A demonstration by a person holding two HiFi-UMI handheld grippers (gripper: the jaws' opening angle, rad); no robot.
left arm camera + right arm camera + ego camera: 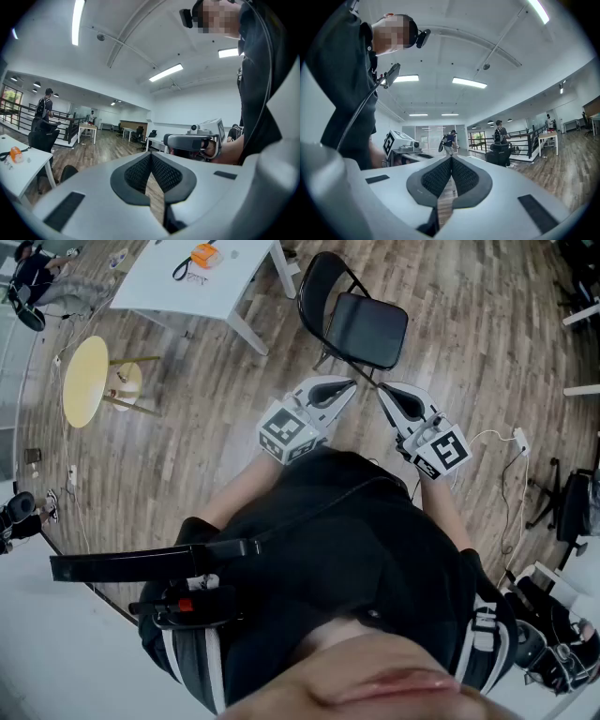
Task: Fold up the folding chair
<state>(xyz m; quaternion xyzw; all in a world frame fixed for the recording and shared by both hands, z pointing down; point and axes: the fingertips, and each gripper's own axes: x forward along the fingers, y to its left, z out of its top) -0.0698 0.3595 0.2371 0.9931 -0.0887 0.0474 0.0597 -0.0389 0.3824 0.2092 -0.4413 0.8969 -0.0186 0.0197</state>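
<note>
Wood-plank floor (pixel 234 427) fills the head view. The task hasn't started, judging by how things stand.

White tabletop (pixel 216 277) sits far left, well apart from me and no part of the job.

Black folding chair with a thin metal tube frame (pixel 361 324) stands unfolded on the floor just ahead of me. Seat is down and flat, backrest loop is up. It's in open floor, so I judge there's room to tip and collapse it.

Round yellow side table (pixel 84 381) is off to the left, out of the way.

My left gripper (pixel 349 387) and right gripper (pixel 382 392) are held level at my chest with tips angled toward each other, near the chair's front edge and not on it. That reads to me as a ready pose ahead of reaching. Left fingers (pixel 138 173) are pressed together with nothing between them, and right fingers (pixel 438 176) are the same. Each gripper view looks across at the other gripper.

Containers: no bin or box that I can make out. A small orange object (pixel 203 254) lies on the tabletop beside a black cord (pixel 180 270). It's too small to tell if it holds anything.
</note>
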